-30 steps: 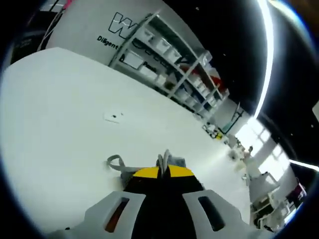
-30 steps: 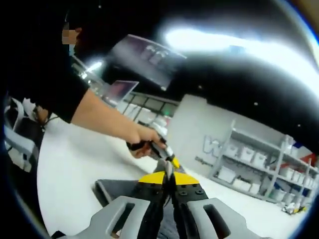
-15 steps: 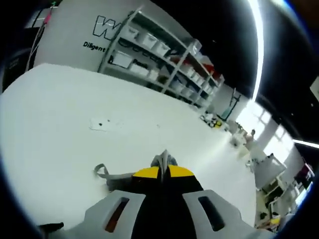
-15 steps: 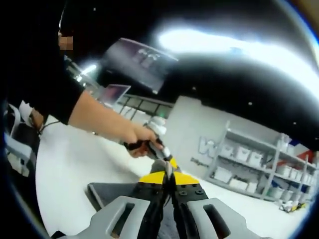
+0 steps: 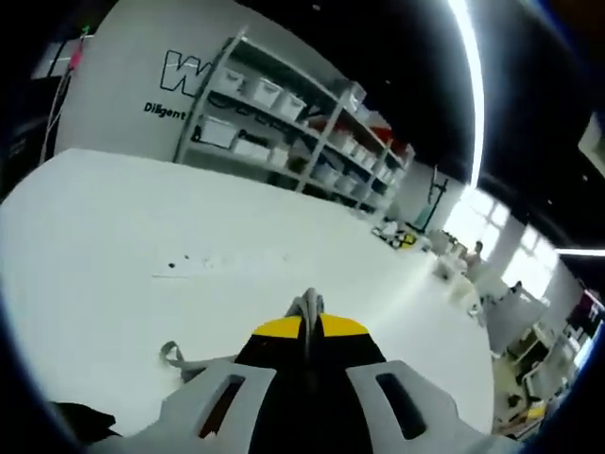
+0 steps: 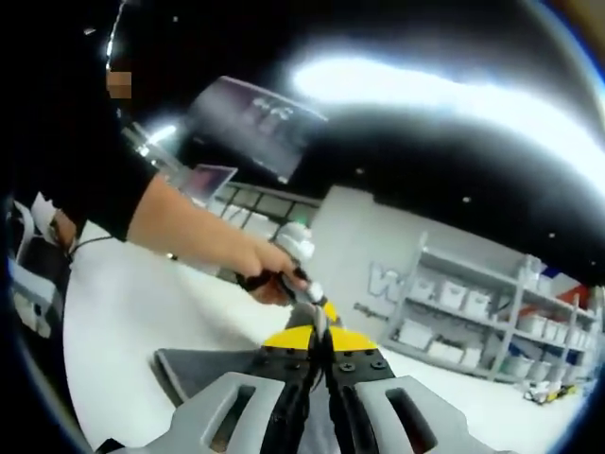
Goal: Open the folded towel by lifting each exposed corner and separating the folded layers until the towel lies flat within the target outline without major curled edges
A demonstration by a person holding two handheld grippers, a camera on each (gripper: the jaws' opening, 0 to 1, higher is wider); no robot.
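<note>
Two grippers are each pinching the grey towel, and both have their jaws pressed tight together on the cloth. In the left gripper view, the left gripper [image 5: 308,317] has yellow tips, and a small bunch of the grey towel [image 5: 306,305] sticks up from between them. A little grey loop [image 5: 171,355] of the towel hangs out to the left of the gripper, just above the white worktop [image 5: 113,236]. Some small dark specks [image 5: 173,265] sit on the worktop, well apart from the towel. Far behind, past the far edge of the worktop, stand shelves [image 5: 284,123] with white boxes, against a wall with dark letters [image 5: 180,80]. In the right gripper view, the right gripper [image 6: 319,339] also has yellow tips shut on the towel. The towel [image 6: 203,366] spreads out dark and flat to the left of the jaws, lifted over the white worktop [image 6: 123,322]. Just past the tips, a person's hand [image 6: 255,270] holds the left gripper [image 6: 312,305], which pinches the same towel close to the right one. A dark sleeve [image 6: 85,161] covers the arm. Shelves [image 6: 473,322] with boxes stand at the right.
</note>
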